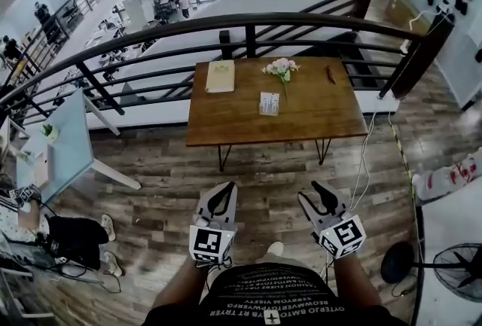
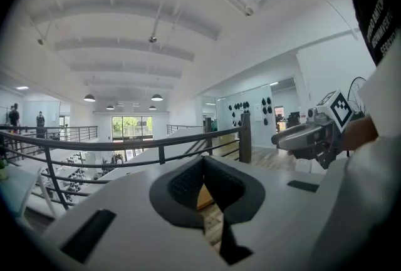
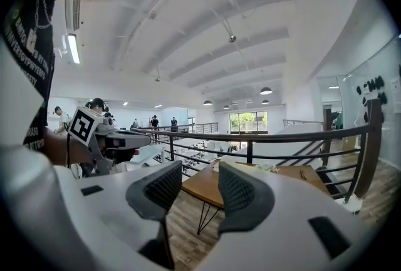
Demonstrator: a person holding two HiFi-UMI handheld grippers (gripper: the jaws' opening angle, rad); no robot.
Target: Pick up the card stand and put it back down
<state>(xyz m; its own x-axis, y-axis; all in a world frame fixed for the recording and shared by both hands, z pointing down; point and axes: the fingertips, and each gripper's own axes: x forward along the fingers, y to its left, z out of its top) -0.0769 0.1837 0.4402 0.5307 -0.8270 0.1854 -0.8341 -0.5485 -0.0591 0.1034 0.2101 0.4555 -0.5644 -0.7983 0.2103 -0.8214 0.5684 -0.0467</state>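
Note:
The card stand (image 1: 269, 103), a small white upright card, sits near the middle of the wooden table (image 1: 316, 117) by the railing. Both grippers hang low in front of the person, well short of the table and apart from the stand. My left gripper (image 1: 224, 189) has its pad tips touching, with nothing held; in the left gripper view (image 2: 202, 166) only a slit below the tips shows floor and table. My right gripper (image 1: 317, 189) stands open and empty; in the right gripper view (image 3: 199, 185) the table edge shows through the gap between its pads.
On the table lie a pale notebook (image 1: 220, 77), a small bunch of flowers (image 1: 281, 68) and a thin dark object (image 1: 330, 74). A dark metal railing (image 1: 248, 22) runs behind it. A white desk (image 1: 68, 144) stands left, a fan (image 1: 459, 268) right, and a cable (image 1: 367, 155) trails on the floor.

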